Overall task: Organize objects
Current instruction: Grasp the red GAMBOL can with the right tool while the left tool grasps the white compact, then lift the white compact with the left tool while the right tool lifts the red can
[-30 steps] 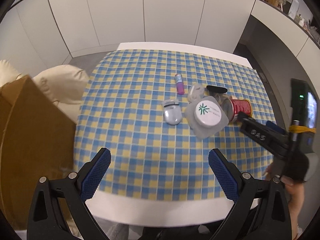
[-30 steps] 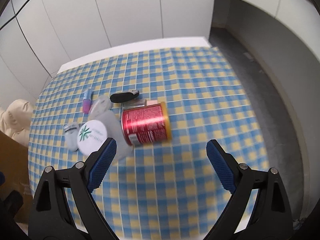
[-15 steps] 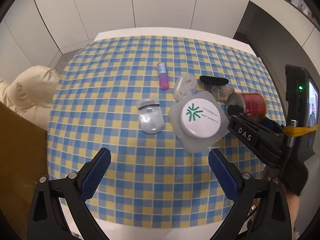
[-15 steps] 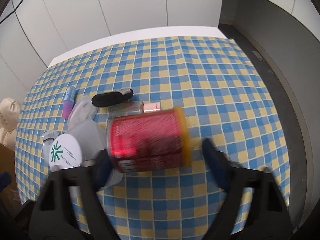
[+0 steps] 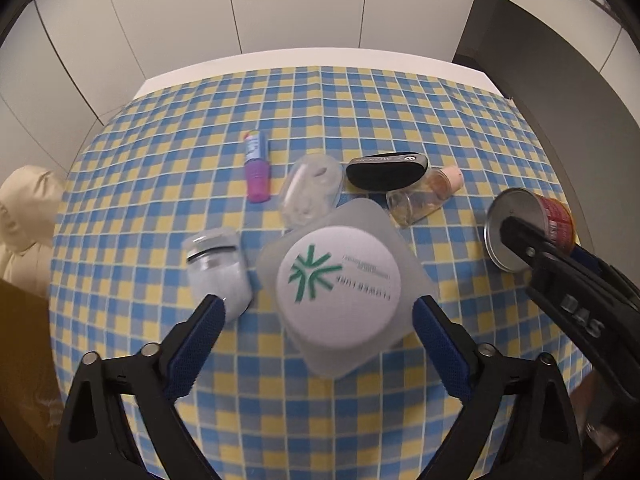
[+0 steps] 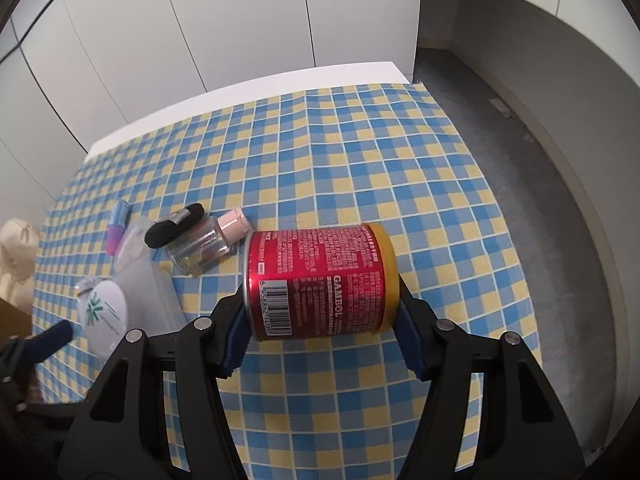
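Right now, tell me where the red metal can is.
The red metal can lies on its side at the cluster's right end, between the closing right claw's pads, beside the clear pink-capped bottle.

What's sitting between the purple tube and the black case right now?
A clear plastic case lies between the purple tube and the black case, beside both on the cloth; the left wrist view shows it best.

Two close downward views, shared tablecloth [image 5: 360, 112]

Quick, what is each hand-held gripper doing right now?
Left hand-held gripper: open, closing around the white-lidded container, not touching it.
Right hand-held gripper: closing on the red can, pads against its ends.
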### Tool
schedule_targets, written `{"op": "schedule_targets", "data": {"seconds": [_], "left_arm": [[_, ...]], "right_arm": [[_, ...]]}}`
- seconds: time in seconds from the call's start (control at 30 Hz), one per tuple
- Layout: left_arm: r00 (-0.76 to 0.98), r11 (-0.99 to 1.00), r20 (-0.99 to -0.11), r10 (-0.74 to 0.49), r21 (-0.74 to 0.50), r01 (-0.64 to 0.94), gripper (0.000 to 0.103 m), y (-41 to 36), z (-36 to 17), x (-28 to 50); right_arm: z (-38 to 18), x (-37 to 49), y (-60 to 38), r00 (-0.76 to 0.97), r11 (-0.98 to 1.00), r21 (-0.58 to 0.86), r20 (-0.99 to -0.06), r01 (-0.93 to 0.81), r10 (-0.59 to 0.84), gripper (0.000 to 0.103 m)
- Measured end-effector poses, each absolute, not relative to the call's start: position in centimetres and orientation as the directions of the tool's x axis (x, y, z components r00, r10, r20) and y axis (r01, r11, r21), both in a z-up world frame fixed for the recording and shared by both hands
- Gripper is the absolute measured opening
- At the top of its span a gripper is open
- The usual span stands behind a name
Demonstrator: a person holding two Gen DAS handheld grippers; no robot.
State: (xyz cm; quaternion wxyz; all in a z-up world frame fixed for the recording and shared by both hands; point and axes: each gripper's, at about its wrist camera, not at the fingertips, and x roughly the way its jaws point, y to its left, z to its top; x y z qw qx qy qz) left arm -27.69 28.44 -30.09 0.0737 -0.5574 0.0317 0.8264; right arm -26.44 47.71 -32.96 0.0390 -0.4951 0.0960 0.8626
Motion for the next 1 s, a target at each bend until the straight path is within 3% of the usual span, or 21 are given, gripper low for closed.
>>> {"op": "schedule_targets", "data": {"seconds": [0.2, 0.3, 0.63, 1.0], "left_arm": [[-0.392, -0.986, -0.912, 0.122, -0.065, -0.156, 0.061, 28.6, -29.7, -28.5], [-0.394, -0.985, -0.91, 0.132, -0.077, -0.151, 0.058, 28.3, -29.5, -28.6], [-0.41, -0.988, -0.905, 0.109, -0.051, -0.148, 0.057, 27.1, -28.5, -27.4], [-0.413, -0.989, -0.907, 0.087, -0.028, -0.146, 0.057, 26.6, -28.2, -27.1]], "right_arm": [[-33.2, -26.4, 48.0, -0.51, -0.98, 0.14, -0.859, -0.142, -0.049, 0.064], [-33.4, -26.6, 47.5, -0.512, -0.987, 0.096, -0.859, -0.129, -0.016, 0.064], [-36.0, -27.3, 43.1, -0.478, -0.991, -0.018, -0.875, -0.131, 0.079, 0.064], [-34.6, -27.6, 42.8, -0.526, -0.993, -0.002, -0.848, -0.122, 0.067, 0.064]]}}
